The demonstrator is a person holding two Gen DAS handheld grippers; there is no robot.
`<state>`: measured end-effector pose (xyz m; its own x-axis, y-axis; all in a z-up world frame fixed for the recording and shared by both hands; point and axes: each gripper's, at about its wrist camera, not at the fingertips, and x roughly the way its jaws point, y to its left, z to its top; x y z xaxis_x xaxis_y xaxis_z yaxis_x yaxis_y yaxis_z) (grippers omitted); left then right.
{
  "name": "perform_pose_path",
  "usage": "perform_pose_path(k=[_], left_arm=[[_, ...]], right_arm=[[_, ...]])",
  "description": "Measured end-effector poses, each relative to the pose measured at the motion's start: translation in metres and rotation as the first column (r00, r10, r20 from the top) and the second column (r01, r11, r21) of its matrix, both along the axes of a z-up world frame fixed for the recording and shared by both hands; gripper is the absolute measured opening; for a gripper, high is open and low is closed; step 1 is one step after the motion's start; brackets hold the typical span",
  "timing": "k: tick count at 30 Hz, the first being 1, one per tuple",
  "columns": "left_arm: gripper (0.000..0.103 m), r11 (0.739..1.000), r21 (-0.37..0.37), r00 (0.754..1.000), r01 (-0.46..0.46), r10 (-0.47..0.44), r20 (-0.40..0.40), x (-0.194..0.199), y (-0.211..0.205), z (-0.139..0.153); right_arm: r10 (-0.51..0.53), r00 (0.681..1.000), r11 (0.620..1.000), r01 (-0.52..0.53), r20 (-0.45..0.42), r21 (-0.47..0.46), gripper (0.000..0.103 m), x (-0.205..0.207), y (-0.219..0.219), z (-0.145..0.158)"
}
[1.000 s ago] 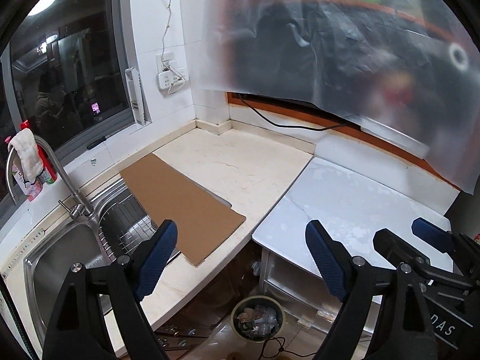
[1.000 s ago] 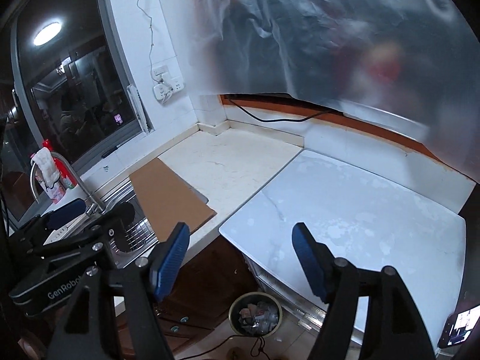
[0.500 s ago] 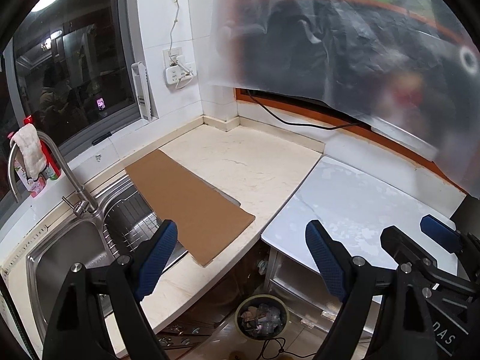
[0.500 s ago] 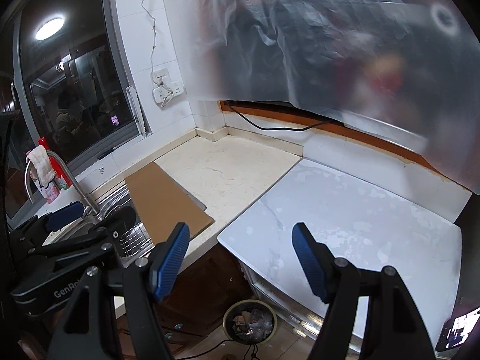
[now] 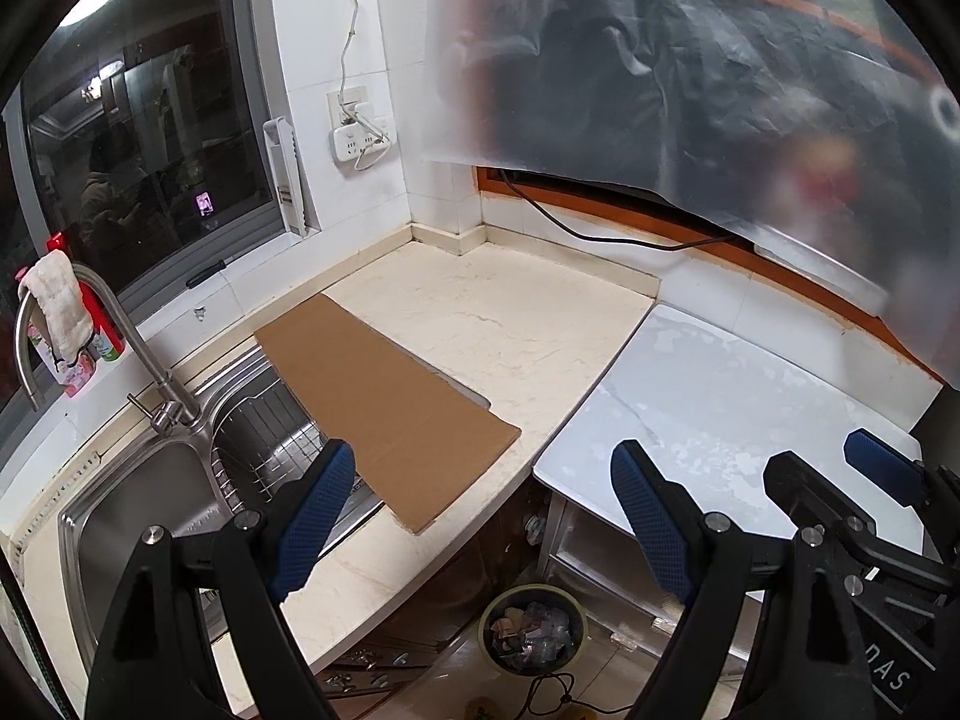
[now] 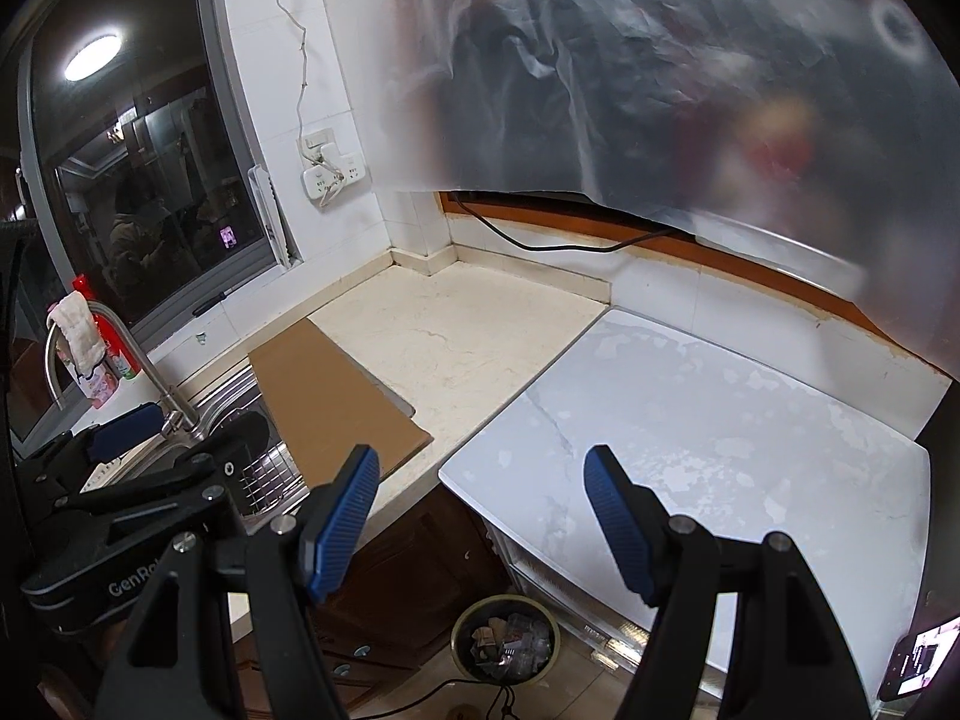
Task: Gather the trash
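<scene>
Looks close to finished, judging by layout: bench (image 5: 516, 324) bare of loose scraps, white slab (image 6: 720, 420) bare too, trash bin (image 5: 533, 630) on floor below bench edge already holding crumpled wrappers. Possibly left to collect: one flat cardboard sheet (image 5: 378, 396) lying across sink corner and bench. Left gripper (image 5: 483, 516) fingers spread wide, empty; right gripper (image 6: 480, 516) fingers likewise released, nothing between. Count: one bin, one cardboard sheet, one sink (image 5: 138, 516), one faucet (image 5: 108, 336) with one rag draped, two grippers.
</scene>
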<state>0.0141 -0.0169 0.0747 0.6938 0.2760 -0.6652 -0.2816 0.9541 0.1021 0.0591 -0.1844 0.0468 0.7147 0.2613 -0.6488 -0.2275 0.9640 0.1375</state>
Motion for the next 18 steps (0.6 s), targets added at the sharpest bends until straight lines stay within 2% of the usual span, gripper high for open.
perform_pose_path(k=[18], left_arm=[[0.086,1.0,-0.004,1.0,0.013,-0.013,-0.005,0.0074,0.0022,-0.0041]], right_arm=[[-0.017,1.0,1.0,0.017,0.005,-0.013,0.071,0.0035,0.0,-0.001]])
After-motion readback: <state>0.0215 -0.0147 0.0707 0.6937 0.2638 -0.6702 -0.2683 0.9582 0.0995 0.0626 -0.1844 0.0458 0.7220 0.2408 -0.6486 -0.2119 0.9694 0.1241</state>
